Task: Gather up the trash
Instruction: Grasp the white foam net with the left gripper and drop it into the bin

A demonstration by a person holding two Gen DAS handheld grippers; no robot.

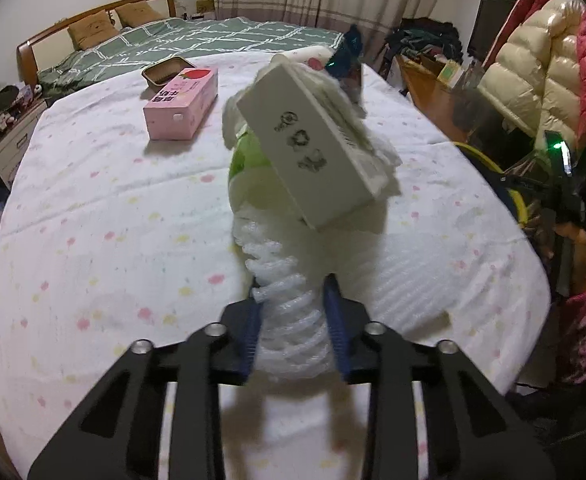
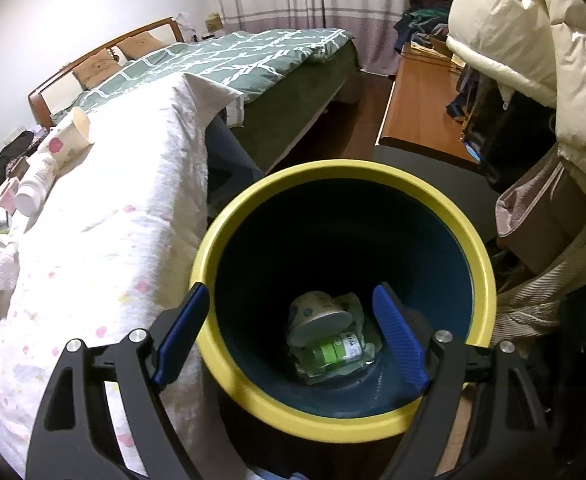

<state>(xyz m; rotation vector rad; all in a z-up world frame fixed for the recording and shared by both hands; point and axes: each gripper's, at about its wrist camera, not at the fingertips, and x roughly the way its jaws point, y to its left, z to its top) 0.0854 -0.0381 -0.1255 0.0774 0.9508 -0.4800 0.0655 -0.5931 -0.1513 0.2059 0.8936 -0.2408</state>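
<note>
**A:** What has my left tool (image 1: 293,300) got?

**B:** Its blue pads are closed narrow on a white foam net sleeve (image 1: 293,320). The sleeve's near end is hidden behind the tool's black frame.

**A:** And beyond it?

**B:** A blurred white box (image 1: 313,148) lies tilted over something green (image 1: 249,160) that I can't identify. Farther left on the spotted white sheet (image 1: 93,220) sit a pink carton (image 1: 183,104) and a tin (image 1: 165,70).

**A:** My right tool (image 2: 293,320)?

**B:** Wide, straddling the near rim of the yellow-rimmed bin (image 2: 445,208); one pad is outside, one inside, but I can't tell whether they press the wall. Inside lie a paper cup (image 2: 317,316) and a green-labelled bottle (image 2: 337,350), partly covered.
</note>
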